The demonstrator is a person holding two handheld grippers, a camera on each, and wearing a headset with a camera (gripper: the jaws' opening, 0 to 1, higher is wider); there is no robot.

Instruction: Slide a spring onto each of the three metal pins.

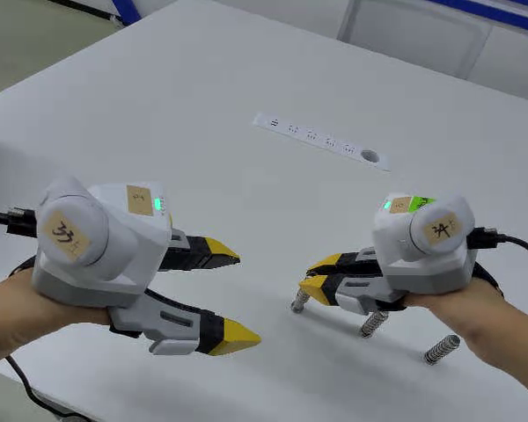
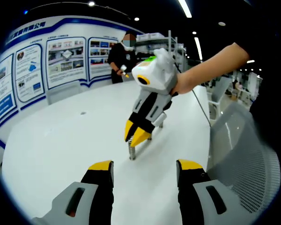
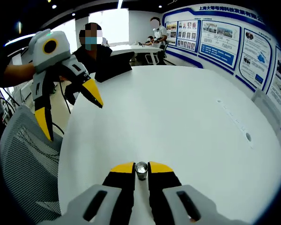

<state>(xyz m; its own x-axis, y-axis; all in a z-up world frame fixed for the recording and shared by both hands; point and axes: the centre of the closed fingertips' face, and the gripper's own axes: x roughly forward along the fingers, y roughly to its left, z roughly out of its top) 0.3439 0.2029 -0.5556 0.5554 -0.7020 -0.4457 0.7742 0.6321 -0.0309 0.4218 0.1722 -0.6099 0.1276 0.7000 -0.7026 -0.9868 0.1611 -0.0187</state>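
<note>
Right gripper (image 1: 310,281) is clenched on a spring (image 1: 299,301). My jaws are nearly together and the yellow tips pinch its upper end. The spring's lower end touches the white table (image 1: 202,105). In the head view this gripper sits at 4 o'clock, tips pointing toward 9. In my right gripper view the spring's round metal end sits between my jaw tips at 6 o'clock. I can't tell if a pin is inside the coil.

My left gripper (image 1: 242,297) is released, jaws spread wide with nothing between them. It sits at 8 o'clock in the head view, tips pointing toward 3, well apart from the held spring.

A second spring (image 1: 374,323) stands tilted under the right gripper's body, its top hidden. A third spring (image 1: 442,349) lies on the table just beside my right wrist, at 5 o'clock. A power strip (image 1: 321,141) lies flat at 1 o'clock, well apart from the springs.

In the left gripper view the right gripper comes in at 12 o'clock, tips down, the spring under them reaching the table. A mesh chair (image 2: 243,154) is at 3 o'clock. In the right gripper view the left gripper is at 10 o'clock, jaws spread, with people at 12 o'clock.
</note>
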